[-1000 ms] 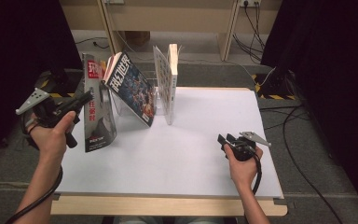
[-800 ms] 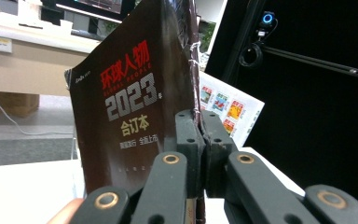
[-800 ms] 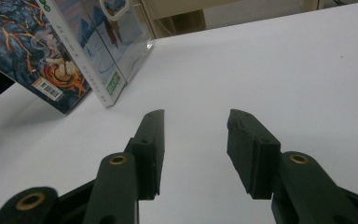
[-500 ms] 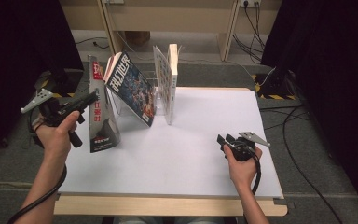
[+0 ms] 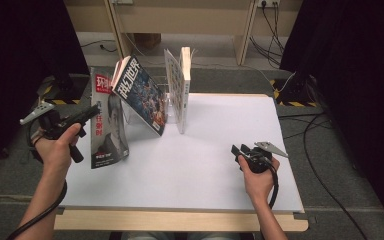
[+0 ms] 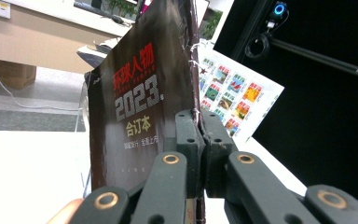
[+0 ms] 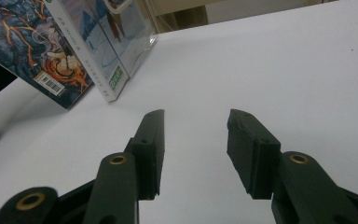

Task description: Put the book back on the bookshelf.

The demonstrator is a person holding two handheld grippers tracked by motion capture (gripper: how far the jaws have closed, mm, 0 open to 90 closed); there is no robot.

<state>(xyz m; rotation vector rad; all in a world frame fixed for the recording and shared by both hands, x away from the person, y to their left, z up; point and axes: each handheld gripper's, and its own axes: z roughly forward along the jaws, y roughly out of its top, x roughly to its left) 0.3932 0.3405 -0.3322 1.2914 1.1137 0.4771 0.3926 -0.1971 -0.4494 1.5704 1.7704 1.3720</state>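
One dark magazine [image 5: 107, 122] stands up at the left edge of the white surface [image 5: 205, 160], at about nine o'clock. The left tongs [image 5: 91, 113] are squeezed tight on its edge, and in the left gripper view the two black jaws pinch the cover with no gap. Its bottom edge sits on the surface.

Just beside it, toward eleven o'clock, one blue magazine [image 5: 141, 95] leans over to the left. Next to that, at twelve o'clock, one white book [image 5: 179, 89] stands upright. That makes three things to read in all.

At about four o'clock, the right tongs [image 5: 239, 151] rest low over the surface. The two jaws stand wide apart with nothing between them. There are two hands, one on each pair of tongs.
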